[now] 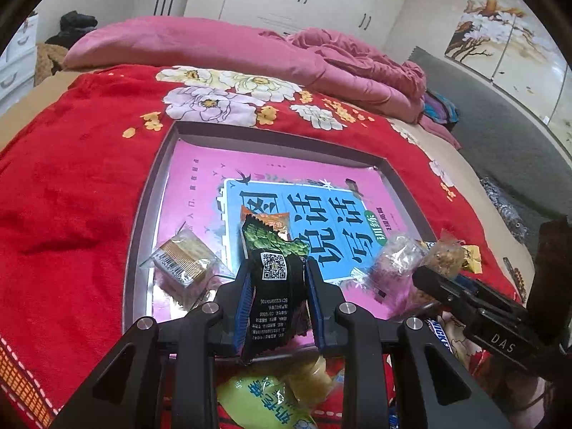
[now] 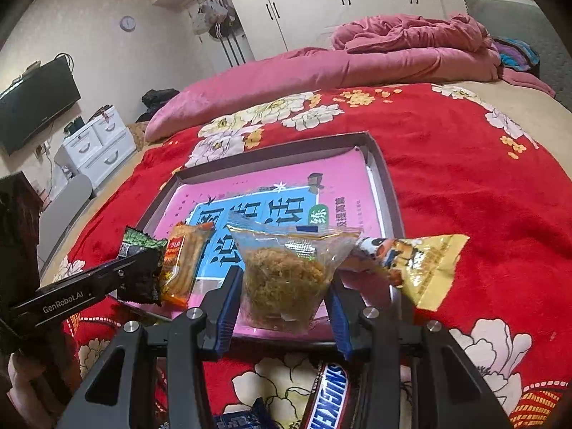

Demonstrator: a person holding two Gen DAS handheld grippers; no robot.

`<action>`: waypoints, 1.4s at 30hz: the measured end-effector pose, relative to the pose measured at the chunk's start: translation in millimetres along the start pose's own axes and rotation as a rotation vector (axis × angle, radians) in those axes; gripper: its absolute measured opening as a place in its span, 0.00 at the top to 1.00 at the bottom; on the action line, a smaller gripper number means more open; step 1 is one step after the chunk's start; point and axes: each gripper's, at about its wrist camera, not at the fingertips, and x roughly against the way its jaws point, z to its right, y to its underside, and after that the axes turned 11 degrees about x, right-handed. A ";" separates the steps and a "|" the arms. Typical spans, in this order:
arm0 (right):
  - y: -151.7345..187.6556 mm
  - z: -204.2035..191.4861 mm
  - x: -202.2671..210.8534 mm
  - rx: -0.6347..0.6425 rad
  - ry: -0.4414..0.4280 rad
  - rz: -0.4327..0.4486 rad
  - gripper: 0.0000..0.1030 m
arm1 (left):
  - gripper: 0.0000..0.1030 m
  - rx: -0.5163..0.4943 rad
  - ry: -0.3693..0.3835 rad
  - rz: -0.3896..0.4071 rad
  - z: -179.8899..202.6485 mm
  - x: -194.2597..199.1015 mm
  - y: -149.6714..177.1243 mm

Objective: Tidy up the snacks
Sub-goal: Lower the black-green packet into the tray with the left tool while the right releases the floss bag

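My left gripper (image 1: 277, 268) is shut on a black and green snack packet (image 1: 273, 271) with a QR code, held upright over the near edge of the grey tray (image 1: 143, 221). In the right wrist view, my right gripper (image 2: 284, 282) is shut on a clear packet of brown floss cake (image 2: 286, 279) above the tray's (image 2: 388, 186) near side. A pink and blue book (image 1: 321, 221) lines the tray. On it lie a gold wafer pack (image 1: 184, 264), an orange packet (image 2: 182, 264) and a clear packet (image 1: 397, 257). A yellow packet (image 2: 418, 264) rests at the near right corner.
The tray sits on a red flowered blanket (image 1: 71, 196) on a bed. A Snickers bar (image 2: 329, 397), a blue packet (image 2: 243, 418) and a green-yellow packet (image 1: 271, 400) lie on the blanket in front of the tray. A pink quilt (image 1: 214, 46) is piled behind it.
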 end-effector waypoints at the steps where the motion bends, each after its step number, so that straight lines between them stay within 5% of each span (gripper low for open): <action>1: 0.4 -1.5 -0.4 0.003 -0.003 -0.002 0.56 | 0.72 0.000 0.000 -0.001 0.1 -0.3 0.2; 42: 4.9 -10.7 -11.0 0.038 -0.023 -0.056 0.55 | 0.71 0.030 -0.036 0.007 -8.6 0.0 -2.4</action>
